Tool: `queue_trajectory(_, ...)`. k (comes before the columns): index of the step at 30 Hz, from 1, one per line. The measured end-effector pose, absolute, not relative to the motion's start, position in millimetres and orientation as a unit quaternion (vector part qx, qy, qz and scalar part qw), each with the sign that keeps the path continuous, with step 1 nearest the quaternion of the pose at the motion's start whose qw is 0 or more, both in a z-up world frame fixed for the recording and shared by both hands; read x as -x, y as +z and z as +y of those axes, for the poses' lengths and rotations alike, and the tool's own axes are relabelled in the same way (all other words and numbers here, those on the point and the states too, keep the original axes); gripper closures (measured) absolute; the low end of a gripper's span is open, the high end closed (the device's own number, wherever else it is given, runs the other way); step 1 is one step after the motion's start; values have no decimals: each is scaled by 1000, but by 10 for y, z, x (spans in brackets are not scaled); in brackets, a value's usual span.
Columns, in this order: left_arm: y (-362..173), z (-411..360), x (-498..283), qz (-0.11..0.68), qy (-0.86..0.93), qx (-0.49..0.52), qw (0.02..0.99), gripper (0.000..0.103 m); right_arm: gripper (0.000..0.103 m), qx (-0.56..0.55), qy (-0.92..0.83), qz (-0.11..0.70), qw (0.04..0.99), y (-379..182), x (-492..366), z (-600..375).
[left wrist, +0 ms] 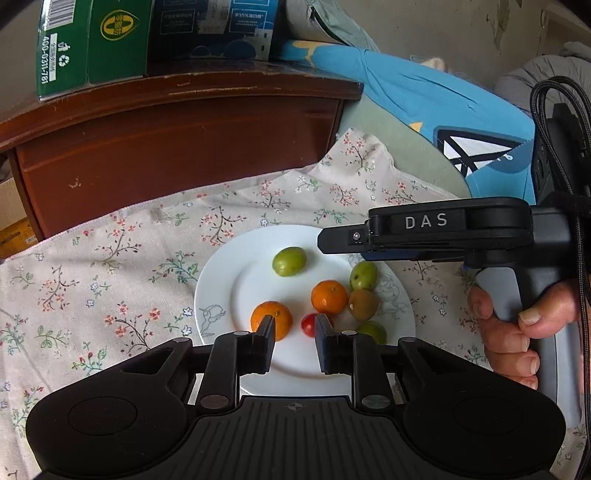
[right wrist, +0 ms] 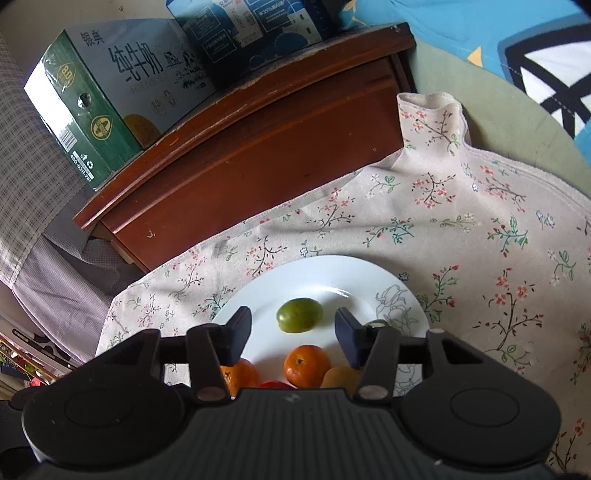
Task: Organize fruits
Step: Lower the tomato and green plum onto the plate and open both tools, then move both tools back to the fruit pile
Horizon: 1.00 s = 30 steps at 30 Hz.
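A white plate [left wrist: 229, 291] on a floral cloth holds several fruits: two mandarins [left wrist: 328, 295], green plums [left wrist: 289, 261], a brownish plum [left wrist: 362, 303] and a small red tomato [left wrist: 307, 325]. My left gripper [left wrist: 294, 330] is open and empty, low over the plate's near side, between a mandarin [left wrist: 269, 318] and the tomato. My right gripper [right wrist: 291, 328] is open and empty above the plate [right wrist: 332, 273], its fingers either side of a green plum [right wrist: 299, 315]; a mandarin [right wrist: 306, 365] lies below. Its body [left wrist: 424, 229] shows in the left wrist view over the plate's right side.
A brown wooden cabinet [left wrist: 177, 147] stands behind the cloth [left wrist: 92, 277], with a green carton [left wrist: 88, 44] and a blue carton [left wrist: 214, 26] on top. Blue bedding [left wrist: 424, 99] lies at the back right. Grey checked fabric [right wrist: 29, 177] hangs at the left.
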<state>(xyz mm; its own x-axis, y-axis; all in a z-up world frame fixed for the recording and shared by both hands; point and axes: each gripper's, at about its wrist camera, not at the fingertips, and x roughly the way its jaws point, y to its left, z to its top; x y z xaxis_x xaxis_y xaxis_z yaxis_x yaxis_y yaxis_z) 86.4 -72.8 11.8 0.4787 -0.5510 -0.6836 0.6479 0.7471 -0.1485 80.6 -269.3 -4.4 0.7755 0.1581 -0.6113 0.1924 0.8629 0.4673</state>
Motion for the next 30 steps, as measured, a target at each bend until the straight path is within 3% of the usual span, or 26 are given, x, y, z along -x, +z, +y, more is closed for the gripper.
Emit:
queue_trajectory(2, 156, -700, -857, 370, -339, -65, 862, 48, 44, -258, -6, 334, 907, 9, -778, -2687)
queue_trajectory(4, 200, -653, -842, 369, -327, -67, 868, 31, 41, -252, -8, 338, 907, 47, -739, -2672)
queue_trajectory(8, 293, -502, -791, 373, -313, -56, 872, 27, 33, -247, -13, 348, 904, 92, -598, -2640)
queue_trajectory(10, 324, -435, -747, 376, -302, -58, 874, 22, 33, -239, -13, 357, 903, 105, -528, -2605)
queue_trajectory(30, 94, -167, -155, 418, -275, -113, 859, 21, 34, -171, 24, 413, 894, -77, 206, -2061)
